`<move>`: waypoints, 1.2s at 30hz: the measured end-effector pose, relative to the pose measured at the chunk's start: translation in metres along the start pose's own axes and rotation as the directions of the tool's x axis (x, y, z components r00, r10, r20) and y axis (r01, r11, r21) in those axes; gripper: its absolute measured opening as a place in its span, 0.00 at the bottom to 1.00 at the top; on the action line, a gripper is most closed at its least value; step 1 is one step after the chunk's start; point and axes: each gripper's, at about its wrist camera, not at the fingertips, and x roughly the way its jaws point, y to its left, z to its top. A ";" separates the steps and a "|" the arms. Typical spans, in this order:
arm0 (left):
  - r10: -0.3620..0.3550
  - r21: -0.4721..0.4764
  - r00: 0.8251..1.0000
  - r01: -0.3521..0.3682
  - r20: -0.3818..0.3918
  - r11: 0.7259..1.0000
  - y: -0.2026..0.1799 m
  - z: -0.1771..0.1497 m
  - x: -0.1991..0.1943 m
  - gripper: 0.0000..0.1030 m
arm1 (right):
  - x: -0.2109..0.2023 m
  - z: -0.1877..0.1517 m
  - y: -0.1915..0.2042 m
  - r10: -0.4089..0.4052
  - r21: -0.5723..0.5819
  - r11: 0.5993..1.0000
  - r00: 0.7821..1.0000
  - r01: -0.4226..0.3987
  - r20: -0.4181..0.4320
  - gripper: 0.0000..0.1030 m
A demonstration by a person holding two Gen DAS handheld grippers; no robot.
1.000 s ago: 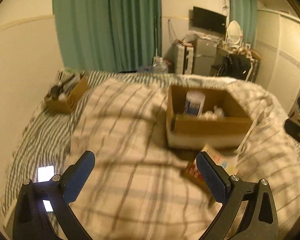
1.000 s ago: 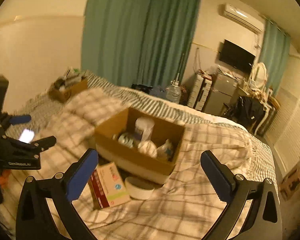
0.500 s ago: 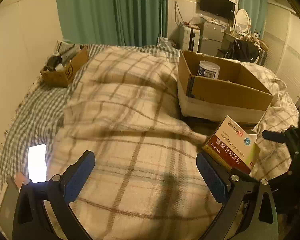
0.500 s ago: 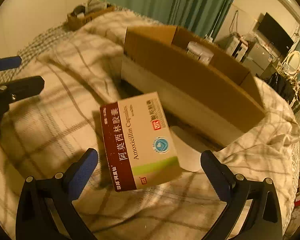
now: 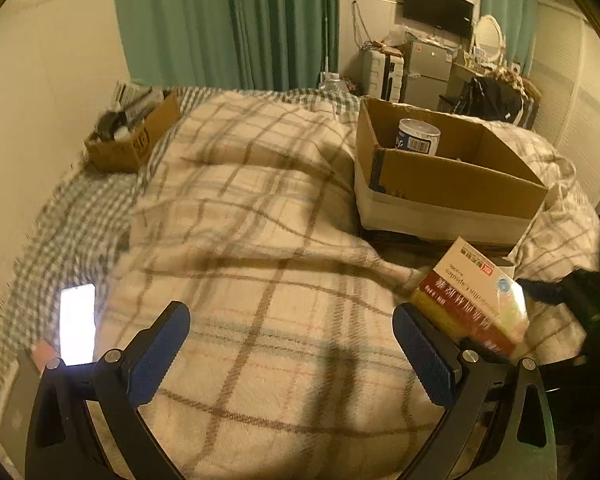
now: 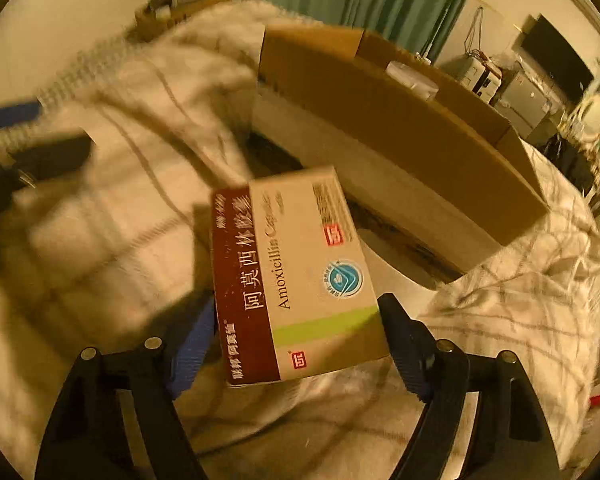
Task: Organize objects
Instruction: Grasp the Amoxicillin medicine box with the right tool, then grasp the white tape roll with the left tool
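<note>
A maroon and cream Amoxicillin medicine box (image 6: pixel 296 276) sits between the fingers of my right gripper (image 6: pixel 300 340), which is shut on its near end; it tilts above the plaid blanket. The box also shows in the left wrist view (image 5: pixel 476 304), at the right. Behind it stands an open cardboard box (image 6: pixel 400 120) holding a white can (image 5: pixel 418 136). My left gripper (image 5: pixel 292 344) is open and empty over the blanket (image 5: pixel 260 240).
A white round tape roll (image 6: pixel 396 260) lies between the medicine box and the cardboard box. A smaller cardboard box (image 5: pixel 134 136) of items sits at the bed's far left by the wall. A lit phone (image 5: pixel 77 328) lies at the left edge.
My right gripper moved in and closed on the medicine box, which has tilted up off the blanket. My left gripper stayed open and shifted only slightly.
</note>
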 end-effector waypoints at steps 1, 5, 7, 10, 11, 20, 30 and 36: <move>0.003 0.010 1.000 -0.003 0.003 1.000 -0.003 0.001 -0.002 1.00 | -0.008 0.000 -0.005 0.002 0.019 1.000 1.000 -0.003 0.016 0.75; -0.010 0.062 0.999 0.008 0.037 0.998 -0.027 0.013 -0.012 1.00 | -0.050 -0.008 -0.041 -0.059 0.112 0.992 0.994 0.049 0.090 0.75; -0.039 0.090 0.998 0.035 0.039 0.995 -0.044 0.019 -0.012 1.00 | -0.066 -0.012 -0.058 -0.098 0.147 0.986 0.989 0.081 0.111 0.75; -0.087 0.123 0.996 0.083 0.028 0.989 -0.074 0.026 -0.007 1.00 | -0.087 -0.021 -0.088 -0.135 0.217 0.971 0.980 0.102 0.143 0.74; -0.102 0.131 0.994 0.099 0.022 0.987 -0.083 0.027 -0.004 1.00 | -0.091 -0.023 -0.097 -0.153 0.235 0.965 0.977 0.116 0.146 0.74; -0.165 0.212 0.978 0.190 -0.127 0.959 -0.159 0.030 0.051 1.00 | -0.079 -0.028 -0.131 -0.122 0.267 0.961 0.981 0.078 0.153 0.15; -0.154 0.271 0.967 0.206 -0.201 0.940 -0.184 0.018 0.091 1.00 | -0.045 -0.043 -0.145 -0.120 0.297 0.950 0.990 0.092 0.077 0.77; -0.227 0.271 0.940 0.295 -0.256 0.916 -0.191 0.020 0.109 0.90 | -0.031 -0.046 -0.150 -0.107 0.318 0.943 0.994 0.092 0.029 0.77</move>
